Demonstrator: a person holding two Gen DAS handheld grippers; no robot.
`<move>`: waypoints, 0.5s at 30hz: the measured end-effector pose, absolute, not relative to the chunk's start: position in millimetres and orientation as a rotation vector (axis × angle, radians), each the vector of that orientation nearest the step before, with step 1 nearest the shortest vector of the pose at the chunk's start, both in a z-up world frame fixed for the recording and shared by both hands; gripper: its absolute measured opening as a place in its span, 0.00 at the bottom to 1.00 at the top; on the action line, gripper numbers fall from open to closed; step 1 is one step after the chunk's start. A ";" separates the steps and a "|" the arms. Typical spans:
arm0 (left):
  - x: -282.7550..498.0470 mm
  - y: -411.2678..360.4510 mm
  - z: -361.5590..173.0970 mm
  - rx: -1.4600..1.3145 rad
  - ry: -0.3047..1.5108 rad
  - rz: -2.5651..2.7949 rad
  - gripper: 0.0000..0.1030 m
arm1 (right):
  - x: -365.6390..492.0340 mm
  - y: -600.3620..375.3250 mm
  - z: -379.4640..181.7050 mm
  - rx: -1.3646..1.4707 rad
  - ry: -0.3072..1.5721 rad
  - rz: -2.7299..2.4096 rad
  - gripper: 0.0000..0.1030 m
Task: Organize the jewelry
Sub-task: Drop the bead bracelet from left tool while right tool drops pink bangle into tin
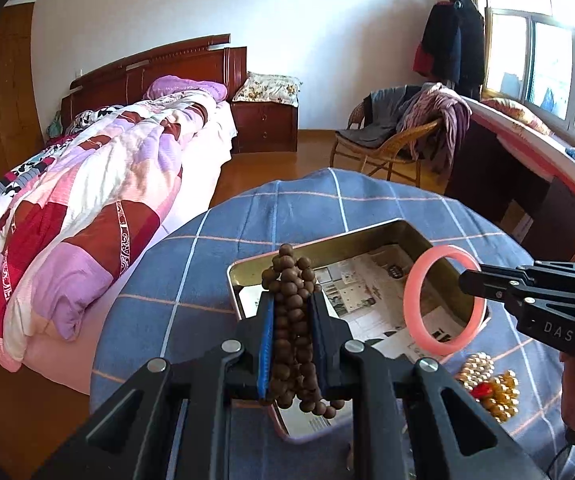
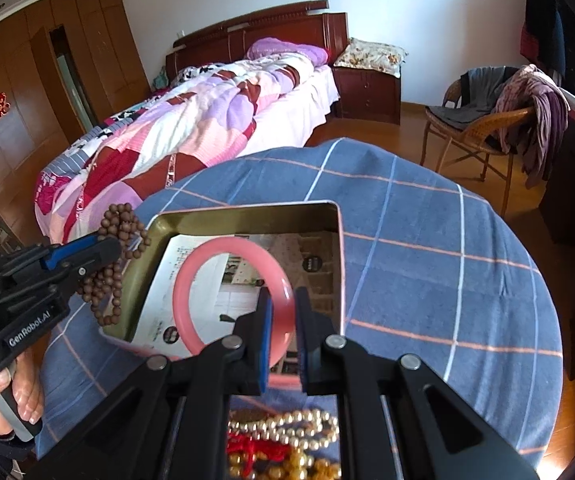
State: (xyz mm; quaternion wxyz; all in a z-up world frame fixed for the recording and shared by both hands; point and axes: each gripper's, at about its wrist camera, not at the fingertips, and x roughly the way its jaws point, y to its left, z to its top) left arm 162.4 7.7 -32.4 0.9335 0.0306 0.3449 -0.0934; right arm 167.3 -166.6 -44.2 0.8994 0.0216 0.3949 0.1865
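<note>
With the left gripper (image 1: 293, 316) clamped on the bunched brown beads (image 1: 293, 320) and the right gripper (image 2: 283, 320) pinching the pink bangle (image 2: 231, 300), both hanging over the open tin (image 2: 337, 248), each should sink inside before the fingers part.

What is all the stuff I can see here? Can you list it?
wooden bead string: one, brown, held in left claw over the tin
bangle: one, pink, held in right claw over the tin
tin: one, gold inside, paper-lined, on the tablecloth
pearl and amber beads: one heap, white, yellow, red, beside the tin
tablecloth: one, blue checked
bed: one, pink patchwork quilt
wicker chair: one, clothes draped
left claw: black, blue pads
right claw: black, blue pads
</note>
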 end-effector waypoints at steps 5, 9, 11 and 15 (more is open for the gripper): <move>175.8 3.6 -47.1 0.082 0.740 -0.176 0.17 | 180.2 -156.5 -57.7 0.012 0.853 0.362 0.13; 181.2 2.2 -59.4 0.094 0.766 -0.169 0.17 | 180.8 -151.0 -65.4 -0.028 0.867 0.347 0.13; 181.4 1.3 -64.9 0.101 0.779 -0.167 0.17 | 181.4 -151.0 -68.6 -0.039 0.877 0.339 0.13; 180.1 -1.1 -75.2 0.119 0.800 -0.161 0.17 | 182.8 -152.4 -74.7 -0.065 0.902 0.323 0.13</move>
